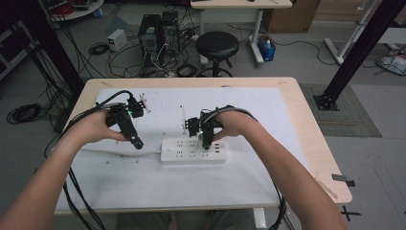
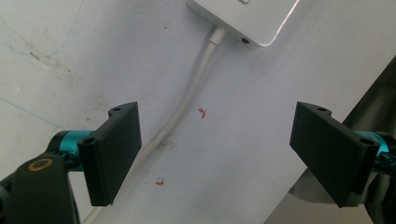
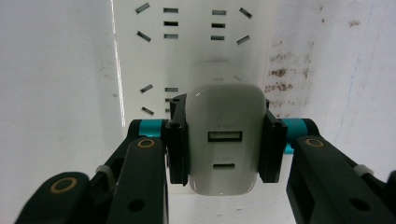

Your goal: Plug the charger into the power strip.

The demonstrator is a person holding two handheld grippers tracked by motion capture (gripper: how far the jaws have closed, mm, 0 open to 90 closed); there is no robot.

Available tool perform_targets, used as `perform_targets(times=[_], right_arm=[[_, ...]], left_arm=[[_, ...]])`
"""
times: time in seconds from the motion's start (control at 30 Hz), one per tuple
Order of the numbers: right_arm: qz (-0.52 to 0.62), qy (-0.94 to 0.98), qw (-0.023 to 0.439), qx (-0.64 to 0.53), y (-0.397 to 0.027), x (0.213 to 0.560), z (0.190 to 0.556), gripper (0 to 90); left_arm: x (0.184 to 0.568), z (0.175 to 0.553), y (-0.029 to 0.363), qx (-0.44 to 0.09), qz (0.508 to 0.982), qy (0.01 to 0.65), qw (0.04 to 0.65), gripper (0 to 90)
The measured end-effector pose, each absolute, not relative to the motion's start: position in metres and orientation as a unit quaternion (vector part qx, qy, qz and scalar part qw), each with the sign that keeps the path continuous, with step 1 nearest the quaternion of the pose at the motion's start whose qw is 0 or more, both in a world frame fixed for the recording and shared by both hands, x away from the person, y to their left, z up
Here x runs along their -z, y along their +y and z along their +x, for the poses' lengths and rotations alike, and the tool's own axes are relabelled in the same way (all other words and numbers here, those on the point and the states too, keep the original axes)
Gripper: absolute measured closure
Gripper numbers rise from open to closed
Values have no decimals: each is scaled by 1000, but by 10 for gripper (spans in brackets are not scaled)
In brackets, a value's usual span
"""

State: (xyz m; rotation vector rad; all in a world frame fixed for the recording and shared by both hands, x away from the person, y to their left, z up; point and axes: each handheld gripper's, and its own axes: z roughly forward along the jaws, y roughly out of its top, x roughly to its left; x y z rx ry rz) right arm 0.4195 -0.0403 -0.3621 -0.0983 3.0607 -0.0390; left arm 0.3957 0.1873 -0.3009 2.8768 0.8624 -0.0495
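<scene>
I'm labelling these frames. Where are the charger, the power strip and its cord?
charger (image 3: 224, 140): right gripper view, its port face.
power strip (image 1: 182, 155): high view, its top face, left part.
cord (image 2: 187, 100): left gripper view, the bend below the strip.

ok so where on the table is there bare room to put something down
Free: the white mat right of the power strip, and the strip between it and the near edge. Crowded: the middle, where the right gripper clamps a charger over the strip and the left gripper hangs open.
</scene>
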Motion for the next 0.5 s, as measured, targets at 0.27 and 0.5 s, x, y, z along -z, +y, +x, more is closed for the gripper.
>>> perform_targets(times=[0.27, 0.5], right_arm=[[-29, 998, 46, 31, -33, 365, 418, 627], [-14, 999, 37, -12, -44, 369, 420, 626]], left_arm=[[302, 403, 183, 20, 957, 282, 68, 166], [303, 403, 183, 21, 958, 278, 69, 167]])
